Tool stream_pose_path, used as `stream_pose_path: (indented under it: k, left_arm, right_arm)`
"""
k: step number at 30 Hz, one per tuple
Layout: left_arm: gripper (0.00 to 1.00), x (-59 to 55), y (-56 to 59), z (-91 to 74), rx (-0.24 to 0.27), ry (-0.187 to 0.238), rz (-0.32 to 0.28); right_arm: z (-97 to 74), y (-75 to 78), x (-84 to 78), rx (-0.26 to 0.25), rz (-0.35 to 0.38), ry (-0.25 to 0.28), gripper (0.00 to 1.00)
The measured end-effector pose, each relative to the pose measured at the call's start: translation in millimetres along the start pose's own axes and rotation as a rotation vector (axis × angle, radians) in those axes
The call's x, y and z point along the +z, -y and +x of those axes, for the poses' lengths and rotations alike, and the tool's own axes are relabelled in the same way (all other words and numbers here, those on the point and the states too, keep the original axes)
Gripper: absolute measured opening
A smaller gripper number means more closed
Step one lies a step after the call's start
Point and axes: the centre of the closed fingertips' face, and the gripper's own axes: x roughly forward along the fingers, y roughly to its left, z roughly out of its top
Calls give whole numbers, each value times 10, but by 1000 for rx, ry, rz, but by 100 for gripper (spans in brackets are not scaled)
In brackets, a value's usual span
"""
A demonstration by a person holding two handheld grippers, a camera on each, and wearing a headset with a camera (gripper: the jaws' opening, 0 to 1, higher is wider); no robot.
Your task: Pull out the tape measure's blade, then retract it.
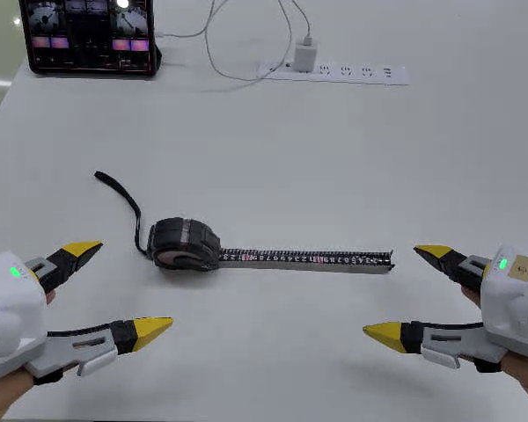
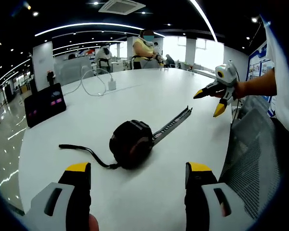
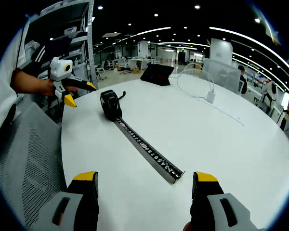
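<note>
I am hovering my left gripper (image 1: pixel 132 287) and right gripper (image 1: pixel 392 291), fingers (image 1: pixel 150 329) wide apart and empty, either side of the tape measure (image 1: pixel 185 243) lying on the table (image 1: pixel 334 158), its blade (image 1: pixel 308 258) stretching out to its right, so retracting probably comes next, calling for a steadying hold on its case.

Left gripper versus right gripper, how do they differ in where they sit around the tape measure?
The left gripper faces the tape measure's case; the right gripper faces the hook end of the pulled-out blade. The wrist strap lies nearer the left gripper, the blade's printed scale nearer the right gripper. Both are open, yellow-tipped, holding nothing and touching neither case nor blade.
</note>
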Motion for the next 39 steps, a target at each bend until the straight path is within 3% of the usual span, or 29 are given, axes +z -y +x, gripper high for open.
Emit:
stream_pose_path:
  k: [18, 27, 39]
  left_arm:
    - [87, -153, 153, -47, 22, -4, -47]
    - [88, -220, 161, -63, 29, -13, -53]
    - [87, -208, 176, -57, 24, -13, -56]
  right_arm:
    - [-29, -176, -181, -27, 73, 30, 95]
    - [-26, -192, -267, -38, 91, 25, 97]
    - [-24, -204, -270, -42, 93, 27, 97]
